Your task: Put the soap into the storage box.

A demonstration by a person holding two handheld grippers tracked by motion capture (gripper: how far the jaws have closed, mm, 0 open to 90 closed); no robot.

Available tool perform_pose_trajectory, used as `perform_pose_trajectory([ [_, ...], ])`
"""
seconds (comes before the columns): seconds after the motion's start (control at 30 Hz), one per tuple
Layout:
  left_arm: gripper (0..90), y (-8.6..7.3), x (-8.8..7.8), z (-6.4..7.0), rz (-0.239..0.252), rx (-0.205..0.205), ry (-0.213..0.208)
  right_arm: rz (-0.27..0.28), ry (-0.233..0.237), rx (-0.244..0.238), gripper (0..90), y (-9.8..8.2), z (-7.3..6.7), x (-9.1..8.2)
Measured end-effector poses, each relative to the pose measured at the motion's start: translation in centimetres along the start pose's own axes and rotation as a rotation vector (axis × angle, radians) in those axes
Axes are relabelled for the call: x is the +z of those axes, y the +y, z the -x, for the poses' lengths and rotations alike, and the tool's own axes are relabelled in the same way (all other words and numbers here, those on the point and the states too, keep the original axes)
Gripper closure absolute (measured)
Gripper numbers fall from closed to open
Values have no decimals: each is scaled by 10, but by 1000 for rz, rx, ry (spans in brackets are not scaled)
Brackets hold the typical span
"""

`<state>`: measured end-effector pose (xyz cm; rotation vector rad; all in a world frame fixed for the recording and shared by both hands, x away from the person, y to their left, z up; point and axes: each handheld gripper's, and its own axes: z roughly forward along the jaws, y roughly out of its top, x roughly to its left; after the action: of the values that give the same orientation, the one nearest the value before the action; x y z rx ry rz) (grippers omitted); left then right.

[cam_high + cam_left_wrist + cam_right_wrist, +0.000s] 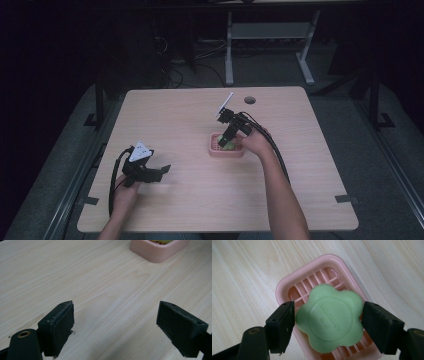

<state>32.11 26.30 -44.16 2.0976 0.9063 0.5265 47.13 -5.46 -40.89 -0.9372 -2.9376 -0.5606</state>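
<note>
From the high view, a light wooden bench [180, 150] fills the middle of the frame, and a pink soap dish [215, 150] sits near its middle. The right hand-held gripper [227, 141] points down into the dish, held by the right hand [256, 142]. The green soap [229, 145] is just a small speck there. The right gripper view shows much more: the green soap [330, 321] is shaped like a flower with round petals, its flat face turned up to the camera, with raised letters too small to read. It sits over the pink soap dish [312, 282], which has thin bars inside. The dish's long side runs from the upper left of the frame to the lower right. The two black jaws press on the soap's left and right sides, gripping it. At the lower left of the high view, the left hand-held gripper [162, 171] rests low over the bench. In the left gripper view its jaws stand wide apart with only bare wood between them, and a corner of the dish [155, 252] peeks in at the upper right.
</note>
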Motion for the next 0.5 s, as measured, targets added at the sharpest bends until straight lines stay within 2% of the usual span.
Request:
perform_pose_trajectory([
  [0.4, 144, 0, 1, 1, -5, 6, 0, 30, 3, 12, 253, -9, 1, -11],
  [0.5, 144, 0, 2, 1, 4, -4, -1, 44, 1, 12, 252, -11, 2, -16],
])
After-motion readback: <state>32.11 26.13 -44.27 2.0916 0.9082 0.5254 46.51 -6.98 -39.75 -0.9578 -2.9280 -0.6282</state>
